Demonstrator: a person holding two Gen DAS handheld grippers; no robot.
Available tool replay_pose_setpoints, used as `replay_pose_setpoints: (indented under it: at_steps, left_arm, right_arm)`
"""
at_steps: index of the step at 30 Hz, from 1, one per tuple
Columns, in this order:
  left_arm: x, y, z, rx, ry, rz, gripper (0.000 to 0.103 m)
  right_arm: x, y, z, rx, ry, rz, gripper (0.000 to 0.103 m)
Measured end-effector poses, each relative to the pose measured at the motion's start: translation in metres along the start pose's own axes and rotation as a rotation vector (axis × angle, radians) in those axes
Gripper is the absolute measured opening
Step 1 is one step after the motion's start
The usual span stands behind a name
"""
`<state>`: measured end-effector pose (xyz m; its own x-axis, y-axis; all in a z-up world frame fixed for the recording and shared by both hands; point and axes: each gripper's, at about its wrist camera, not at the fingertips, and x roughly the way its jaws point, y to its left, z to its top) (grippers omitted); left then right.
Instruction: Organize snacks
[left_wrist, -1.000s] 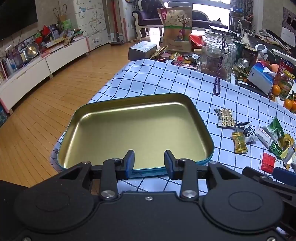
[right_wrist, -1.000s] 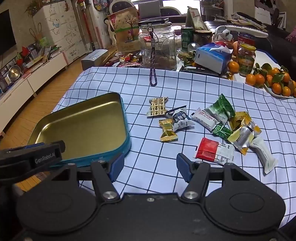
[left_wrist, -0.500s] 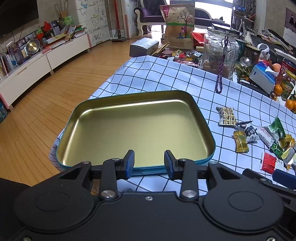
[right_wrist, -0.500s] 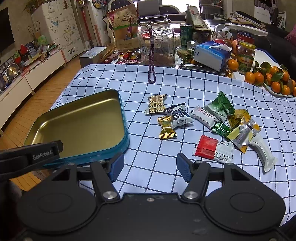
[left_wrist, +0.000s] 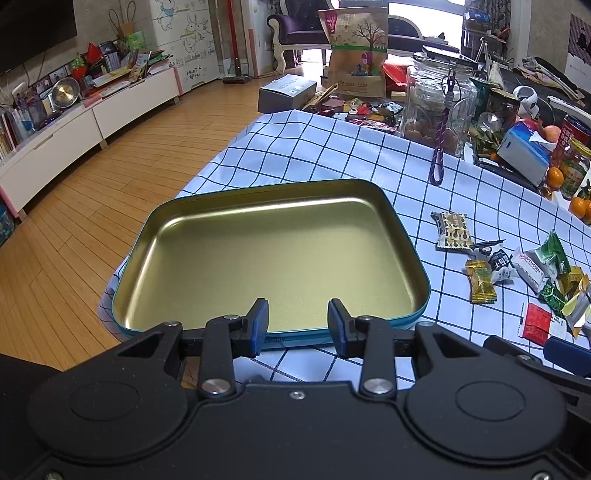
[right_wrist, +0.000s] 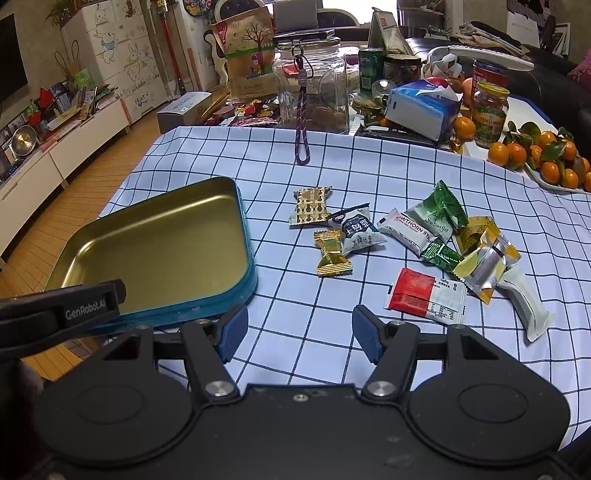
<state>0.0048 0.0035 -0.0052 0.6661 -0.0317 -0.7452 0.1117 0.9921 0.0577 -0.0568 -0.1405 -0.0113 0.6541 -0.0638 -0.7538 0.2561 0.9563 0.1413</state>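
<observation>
Far left, the tin (left_wrist: 271, 254) sat at the table's corner on the checked cloth (right_wrist: 369, 162), its gold inside bare. The left gripper (left_wrist: 297, 321) hovered at the tin's near rim, jaws parted, nothing between them. Over to the right gripper (right_wrist: 298, 334), jaws spread wide above bare cloth, just right of the tin. Further right, the snacks (right_wrist: 436, 236) lay scattered (a gold candy (right_wrist: 332, 254) nearest the tin, a red-and-white sachet (right_wrist: 424, 295) closest to the right gripper). Behind them stood a jar (right_wrist: 314, 88), and oranges (right_wrist: 535, 155) far right.
</observation>
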Motion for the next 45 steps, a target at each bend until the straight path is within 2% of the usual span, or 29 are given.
replay_pose_setpoints:
  at_steps: [45]
  left_arm:
    - [-0.0001, 0.0, -0.0001, -0.002, 0.0, -0.004, 0.046]
  right_arm:
    - [0.0032, 0.0022, -0.0023, -0.008, 0.003, -0.006, 0.065]
